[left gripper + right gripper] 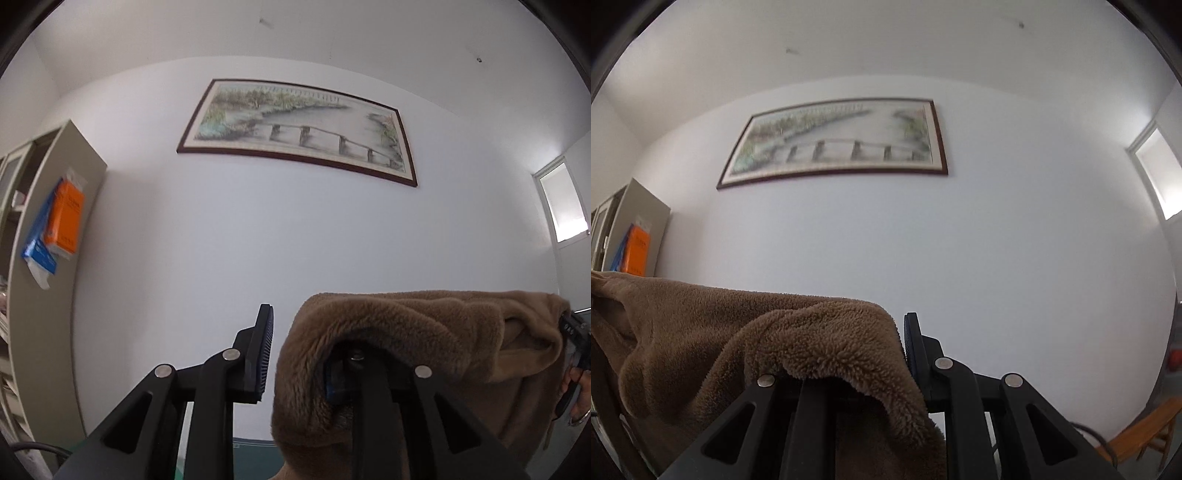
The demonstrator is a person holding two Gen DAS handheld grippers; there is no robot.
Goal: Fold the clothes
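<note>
A brown fleece garment (pixel 406 328) hangs stretched in the air between my two grippers. In the left wrist view it drapes over my left gripper's (pixel 295 350) right finger and hides it; the left finger (pixel 264 343) stands bare with a gap beside the cloth, so the jaws are open. In the right wrist view the same garment (pixel 775 332) drapes over my right gripper's (pixel 882 350) left finger and reaches the bare right finger (pixel 914 343). Whether the right jaws pinch the cloth is hidden. The right gripper and the hand holding it show at the left wrist view's right edge (pixel 576 343).
Both cameras point up at a white wall with a framed landscape painting (pixel 299 129). A grey cabinet (pixel 44 236) with an orange packet (pixel 66 218) stands left. A window (pixel 561 199) is at the right. A wooden bench (pixel 1145 432) sits low right.
</note>
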